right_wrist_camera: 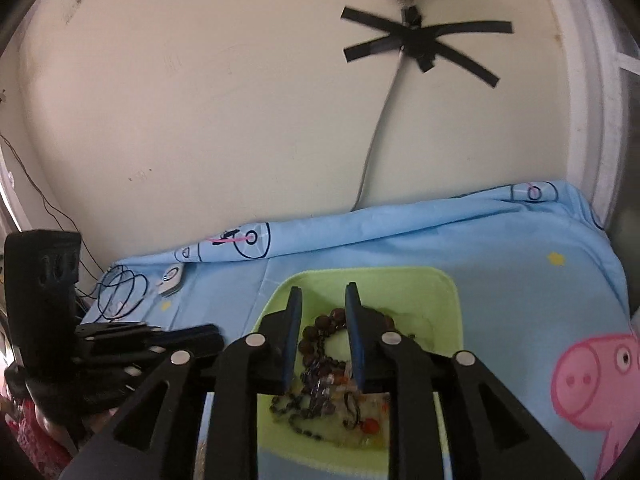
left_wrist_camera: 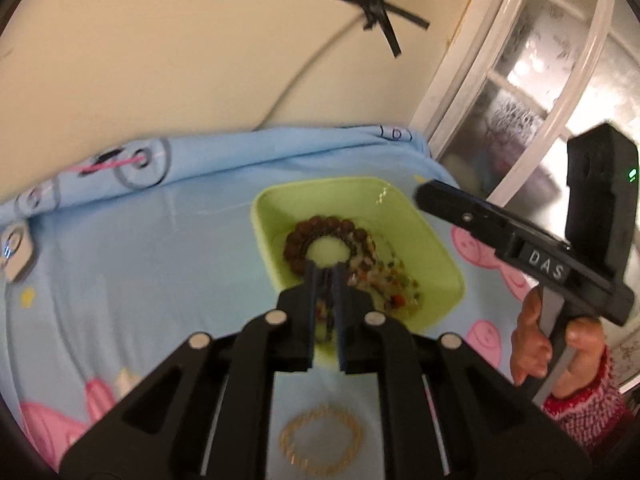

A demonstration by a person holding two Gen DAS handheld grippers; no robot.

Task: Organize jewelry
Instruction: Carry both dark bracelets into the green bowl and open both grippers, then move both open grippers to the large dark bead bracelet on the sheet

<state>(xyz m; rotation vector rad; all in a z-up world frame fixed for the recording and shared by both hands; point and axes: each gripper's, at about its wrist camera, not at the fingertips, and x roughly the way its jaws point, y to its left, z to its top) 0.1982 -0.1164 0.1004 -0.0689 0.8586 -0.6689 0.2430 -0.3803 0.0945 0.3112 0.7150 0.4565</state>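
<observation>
A lime-green tray (left_wrist_camera: 320, 186) sits on the blue cloth. It holds a brown bead bracelet (left_wrist_camera: 316, 236) and a heap of mixed coloured beads (left_wrist_camera: 384, 280). My left gripper (left_wrist_camera: 325, 270) hovers over the tray's near edge, shut, with nothing clearly pinched. A gold chain bracelet (left_wrist_camera: 320, 436) lies on the cloth under it. My right gripper (right_wrist_camera: 324, 300) hangs open over the tray (right_wrist_camera: 360, 274), and the brown bracelet (right_wrist_camera: 320, 332) shows between its fingers, untouched. A dark bead strand (right_wrist_camera: 304, 412) lies nearer. From the left wrist, the right gripper (left_wrist_camera: 422, 196) reaches in from the right.
The blue cloth (right_wrist_camera: 520, 280) with pink pig prints covers the surface up to a cream wall with a taped cable (right_wrist_camera: 384, 120). A white device (right_wrist_camera: 172, 278) and tangled black wire (right_wrist_camera: 120, 292) lie far left. A glazed door (left_wrist_camera: 520, 100) stands to the right.
</observation>
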